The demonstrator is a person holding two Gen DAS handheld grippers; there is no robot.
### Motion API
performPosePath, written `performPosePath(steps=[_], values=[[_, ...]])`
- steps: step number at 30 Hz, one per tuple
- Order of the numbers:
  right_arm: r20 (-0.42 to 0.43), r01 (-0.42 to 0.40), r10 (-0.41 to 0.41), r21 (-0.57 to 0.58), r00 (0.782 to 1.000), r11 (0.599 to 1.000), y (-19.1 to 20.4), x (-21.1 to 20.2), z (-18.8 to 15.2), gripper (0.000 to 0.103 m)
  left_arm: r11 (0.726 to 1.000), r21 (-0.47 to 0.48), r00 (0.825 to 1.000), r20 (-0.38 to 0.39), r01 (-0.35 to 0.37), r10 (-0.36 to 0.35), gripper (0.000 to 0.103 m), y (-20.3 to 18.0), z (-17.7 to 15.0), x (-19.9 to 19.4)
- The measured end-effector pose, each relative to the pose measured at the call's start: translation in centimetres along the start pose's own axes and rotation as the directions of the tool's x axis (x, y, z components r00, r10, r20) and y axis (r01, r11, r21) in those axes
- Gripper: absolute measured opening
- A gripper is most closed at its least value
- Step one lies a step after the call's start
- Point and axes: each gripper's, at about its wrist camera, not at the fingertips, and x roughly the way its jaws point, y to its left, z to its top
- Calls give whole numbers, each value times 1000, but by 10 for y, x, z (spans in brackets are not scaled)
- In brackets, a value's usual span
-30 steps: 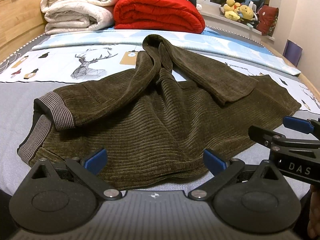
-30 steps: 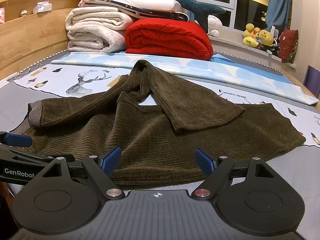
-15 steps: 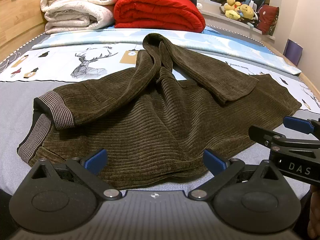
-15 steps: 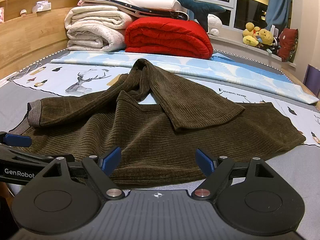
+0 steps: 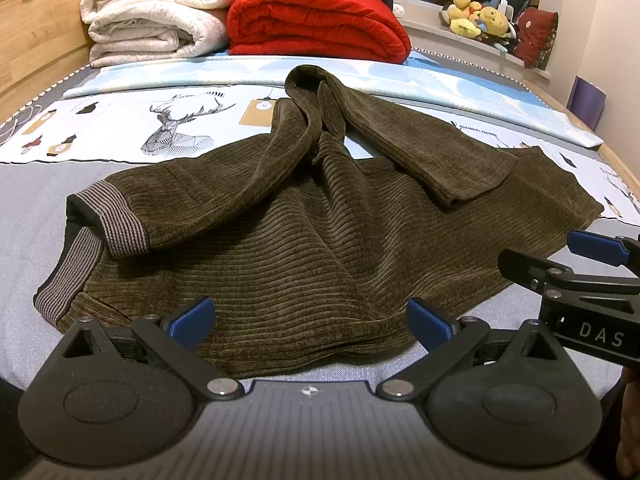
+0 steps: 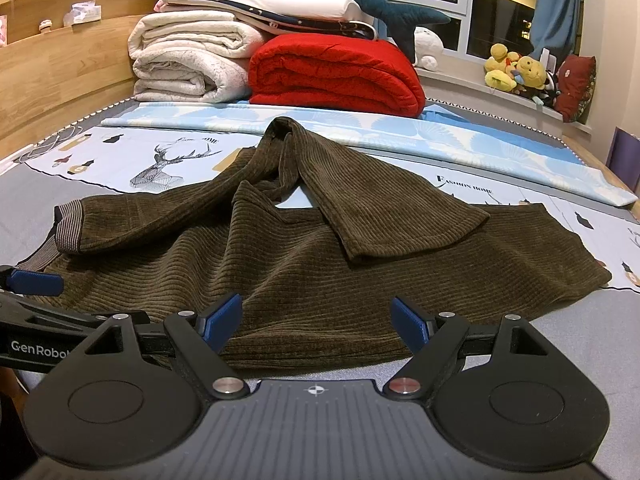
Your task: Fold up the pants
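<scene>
Bed (image 5: pixel 24 200) scene unchanged: pants (image 5: pixel 304 240) stay crumpled, left tongs (image 5: pixel 310 316) and right tongs (image 6: pixel 316 316) still spread, empty.

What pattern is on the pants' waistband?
Fine grey-and-dark stripes on the waistband; clearest in the left wrist view.

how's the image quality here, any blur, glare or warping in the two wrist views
Left wrist view: sharp, no motion blur; the fisheye bows the bed edges and blacks out the corners; warm indoor light, no glare on the pants. Right wrist view: just as sharp, same curved warping; the window is dark with small light reflections, and the red blanket looks strongly saturated.
</scene>
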Motion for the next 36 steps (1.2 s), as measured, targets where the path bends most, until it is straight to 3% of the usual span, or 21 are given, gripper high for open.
performPosePath(steps=[30,36], values=[[28,-19,18,32,999,999,0,0,0,83,1000,15,1000,-1,-6,6,102,-3,1,-1],[50,-3,1,25,999,1000,-2,1,0,83,998,42,998,39,-41,39,101,0,3,-8]])
